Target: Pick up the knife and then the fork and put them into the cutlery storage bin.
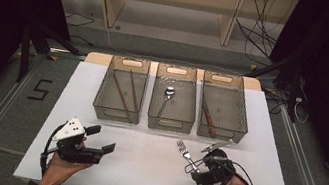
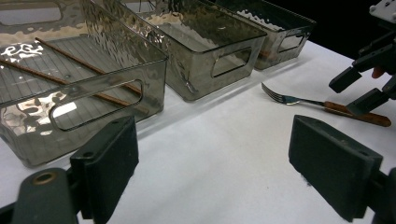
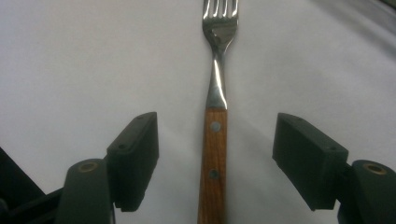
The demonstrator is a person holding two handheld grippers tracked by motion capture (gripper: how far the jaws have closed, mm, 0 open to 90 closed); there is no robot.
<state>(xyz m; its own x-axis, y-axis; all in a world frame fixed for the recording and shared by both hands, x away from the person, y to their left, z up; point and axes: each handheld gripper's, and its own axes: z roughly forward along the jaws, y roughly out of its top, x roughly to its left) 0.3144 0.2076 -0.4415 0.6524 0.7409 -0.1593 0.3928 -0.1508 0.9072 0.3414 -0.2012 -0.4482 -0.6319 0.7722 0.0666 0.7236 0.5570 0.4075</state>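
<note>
Near the desk's (image 1: 88, 171) front-left corner a hand holds the left gripper (image 1: 110, 148), lying level just above the white surface with its tips turned toward the middle of the desk; its jaws stand wide apart with nothing between them, as the left gripper view shows over bare desk. Along the far edge three smoky, see-through bins sit side by side, touching or nearly so. The left bin (image 1: 117, 112) holds two brown chopsticks (image 1: 128, 90) lying lengthwise on its ribbed floor, one tilted a little against the other. The middle bin (image 1: 170, 122) holds a spoon (image 1: 167, 98), bowl toward the far edge. The right bin (image 1: 221, 130) holds a slim utensil with a reddish handle (image 1: 209, 117) along its left wall — what kind it is cannot be told. In front of the gap between the middle and right bins, well apart from both, lies the fork (image 1: 186, 155) flat on the desk, its tines pointing toward the far edge and slightly left, its wooden handle running back toward the front-right corner. The right gripper (image 1: 194, 170), held in a hand that comes in from the front edge, sits low over that handle: in the right gripper view the riveted wooden handle (image 3: 214, 163) lies straight down the middle between the two jaws, which stand wide open on either side of it — clear white desk shows between each pad and the wood, so nothing is gripped.
</note>
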